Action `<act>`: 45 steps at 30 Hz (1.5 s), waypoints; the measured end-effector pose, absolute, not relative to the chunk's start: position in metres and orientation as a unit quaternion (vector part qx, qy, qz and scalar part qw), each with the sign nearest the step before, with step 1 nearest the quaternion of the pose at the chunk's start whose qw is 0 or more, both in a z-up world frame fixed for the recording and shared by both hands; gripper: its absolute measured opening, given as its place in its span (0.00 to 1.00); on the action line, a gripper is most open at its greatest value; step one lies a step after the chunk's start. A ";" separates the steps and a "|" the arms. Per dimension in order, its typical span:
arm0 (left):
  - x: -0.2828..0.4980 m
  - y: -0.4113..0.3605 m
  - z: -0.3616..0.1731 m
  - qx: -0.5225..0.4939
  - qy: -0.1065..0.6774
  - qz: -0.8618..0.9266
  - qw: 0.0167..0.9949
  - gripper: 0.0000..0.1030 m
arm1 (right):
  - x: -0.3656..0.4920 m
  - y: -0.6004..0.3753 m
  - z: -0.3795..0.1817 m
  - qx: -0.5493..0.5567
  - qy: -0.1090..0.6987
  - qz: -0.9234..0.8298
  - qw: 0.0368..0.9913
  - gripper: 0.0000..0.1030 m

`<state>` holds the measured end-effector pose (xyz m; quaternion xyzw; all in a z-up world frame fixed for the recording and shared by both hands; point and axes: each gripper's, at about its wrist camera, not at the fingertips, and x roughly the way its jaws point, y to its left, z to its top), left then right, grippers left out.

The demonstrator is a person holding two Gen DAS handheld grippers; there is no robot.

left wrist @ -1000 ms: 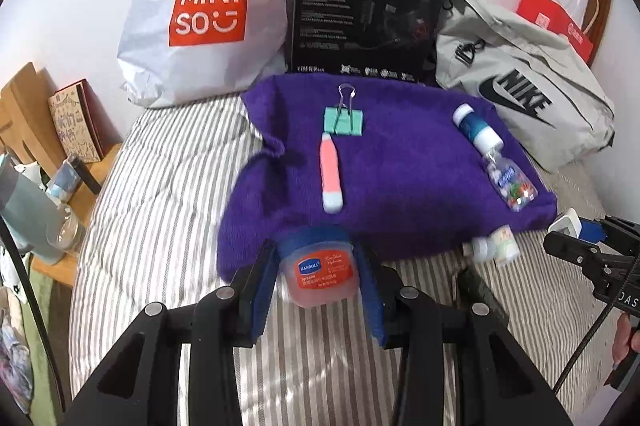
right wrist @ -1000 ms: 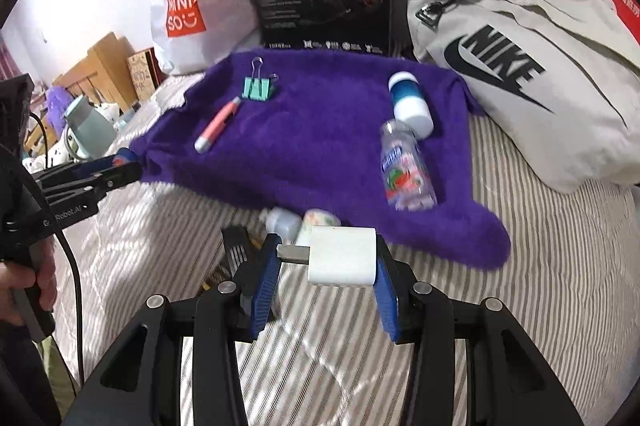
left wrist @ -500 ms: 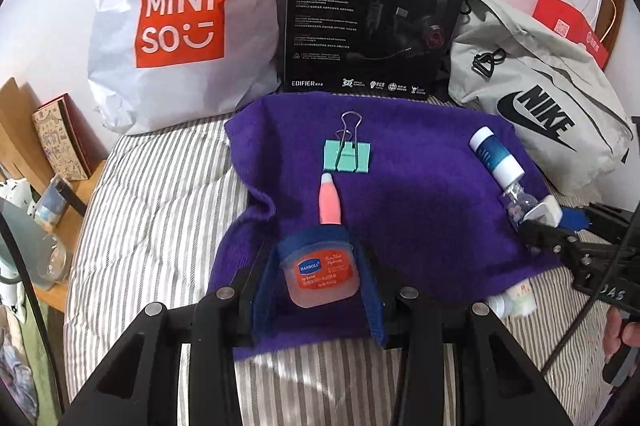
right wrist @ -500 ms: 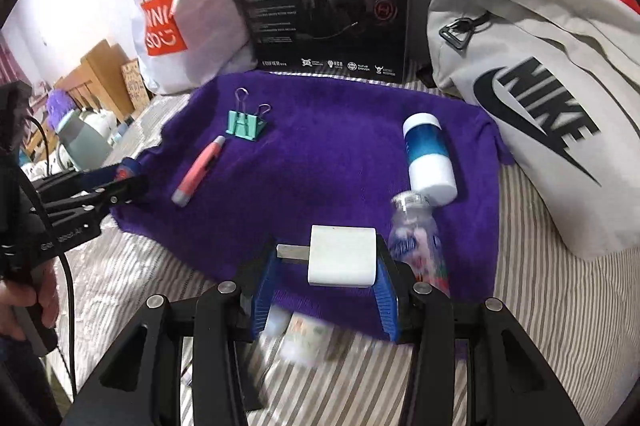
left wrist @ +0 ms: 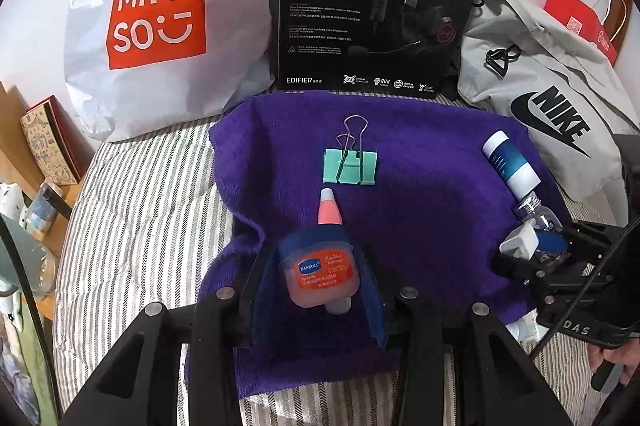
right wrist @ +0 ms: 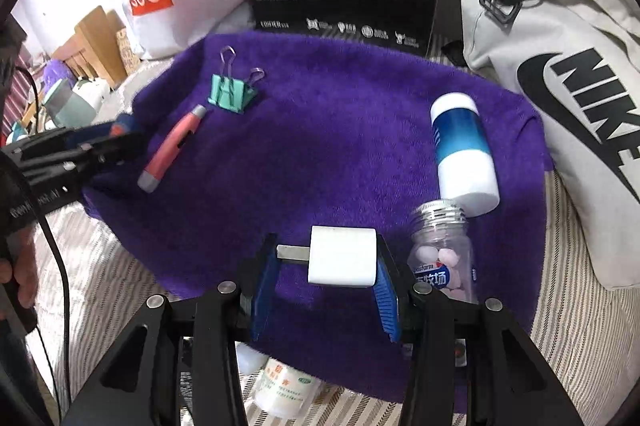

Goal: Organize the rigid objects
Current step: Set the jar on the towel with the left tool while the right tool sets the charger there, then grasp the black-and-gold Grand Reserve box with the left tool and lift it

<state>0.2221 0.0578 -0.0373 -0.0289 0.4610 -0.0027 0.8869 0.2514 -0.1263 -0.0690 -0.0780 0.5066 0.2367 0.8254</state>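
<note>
left tongs: clamped on balm jar
right tongs: gripping white charger
risk: jar likely lands on pink tube, rolls off purple towel

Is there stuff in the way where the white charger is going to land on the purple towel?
Mostly no. The white charger, held by the right gripper, hangs over a bare patch of purple towel. Only the clear pill bottle lies close on its right; setting it down a little leftward looks safest.
</note>
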 end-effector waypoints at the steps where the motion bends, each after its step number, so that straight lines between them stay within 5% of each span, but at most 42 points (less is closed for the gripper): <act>1: 0.223 0.058 -0.037 -0.029 0.461 -0.003 0.887 0.37 | 0.251 -0.126 -0.071 -0.081 0.507 0.234 0.826 0.43; 12: 0.231 0.055 -0.045 -0.027 0.470 -0.009 0.882 0.37 | 0.252 -0.123 -0.075 -0.116 0.502 0.241 0.823 0.48; 17: 0.242 0.046 -0.048 -0.021 0.472 -0.019 0.881 0.37 | 0.254 -0.130 -0.071 -0.102 0.513 0.246 0.816 0.62; 45: 0.272 0.000 -0.071 0.032 0.483 -0.024 0.875 0.42 | 0.198 -0.224 -0.023 -0.046 0.487 0.191 0.851 0.63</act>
